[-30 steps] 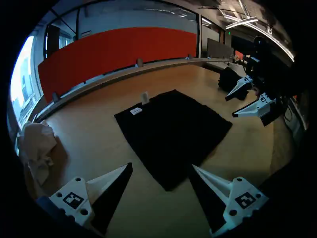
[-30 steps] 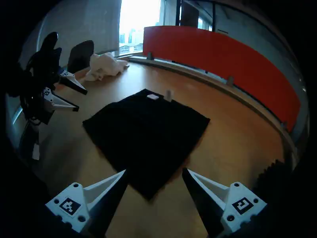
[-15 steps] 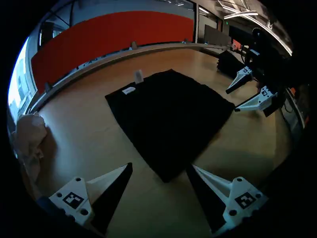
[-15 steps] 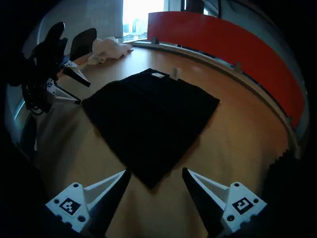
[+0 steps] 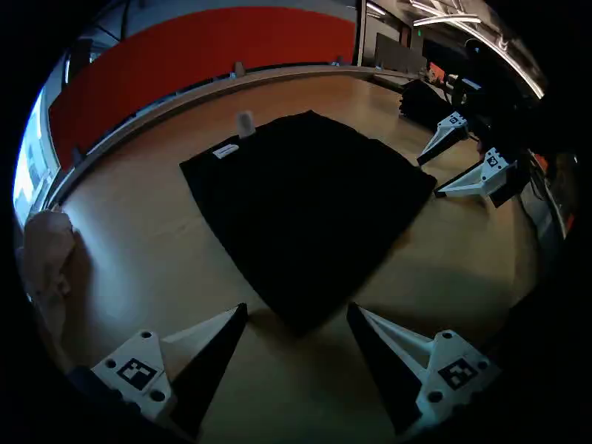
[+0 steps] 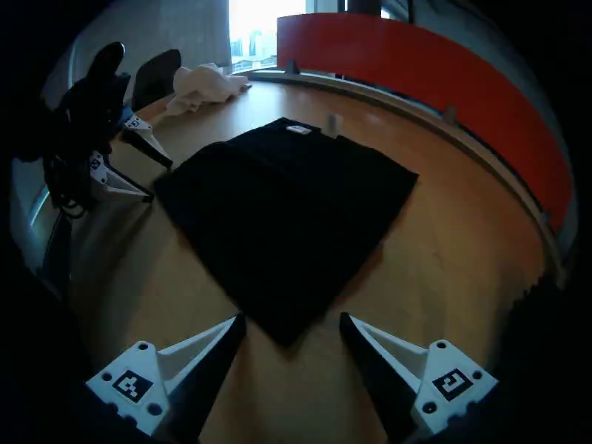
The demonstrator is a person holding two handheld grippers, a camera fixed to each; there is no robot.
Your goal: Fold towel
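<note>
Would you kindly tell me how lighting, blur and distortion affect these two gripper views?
Left gripper view: the fisheye bows the red partition into an arc, the black towel is a near-featureless dark patch, and the small white object at its far edge is smeared. Right gripper view: the window is blown out to white, and the wooden table is dim.

Your left gripper view sits low over the surface (image 5: 133,237), close to one towel (image 5: 311,192) corner, facing the red wall (image 5: 200,59), with the right gripper (image 5: 428,178) at its right edge. Your right gripper view takes the neighbouring corner, with the left gripper (image 6: 159,181) at its left. Both share the whole towel.
</note>
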